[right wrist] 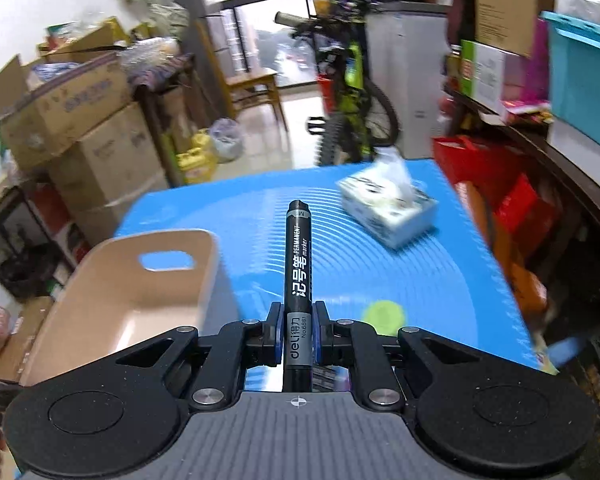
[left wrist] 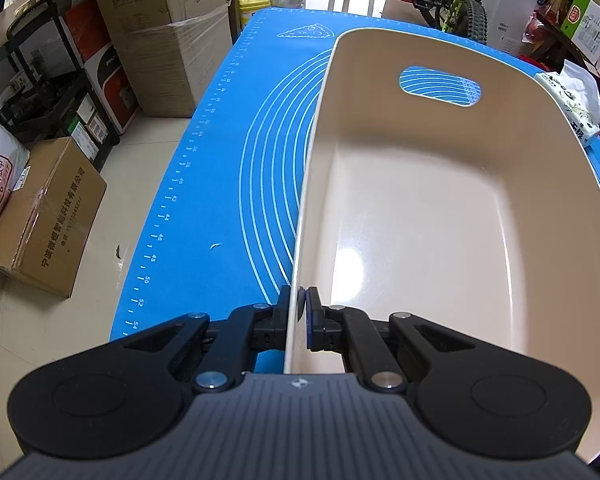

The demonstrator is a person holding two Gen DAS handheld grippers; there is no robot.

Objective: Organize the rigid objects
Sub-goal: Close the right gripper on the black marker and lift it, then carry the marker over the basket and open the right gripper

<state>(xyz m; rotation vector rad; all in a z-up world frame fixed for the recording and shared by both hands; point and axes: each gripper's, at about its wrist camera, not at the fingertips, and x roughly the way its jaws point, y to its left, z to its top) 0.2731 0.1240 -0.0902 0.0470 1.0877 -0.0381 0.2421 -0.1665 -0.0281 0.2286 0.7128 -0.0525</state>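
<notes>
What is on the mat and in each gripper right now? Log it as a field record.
surface: blue mat
bin: beige bin, nothing visible inside
left gripper: shut on the bin's wall
right gripper: shut on a black marker, which points away from the camera
other items: tissue pack; green disc
marker in bin: not yet

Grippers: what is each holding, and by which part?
Left gripper pinches the bin by its near rim wall. Right gripper clamps the marker at its labelled lower barrel, tip end pointing forward.
</notes>
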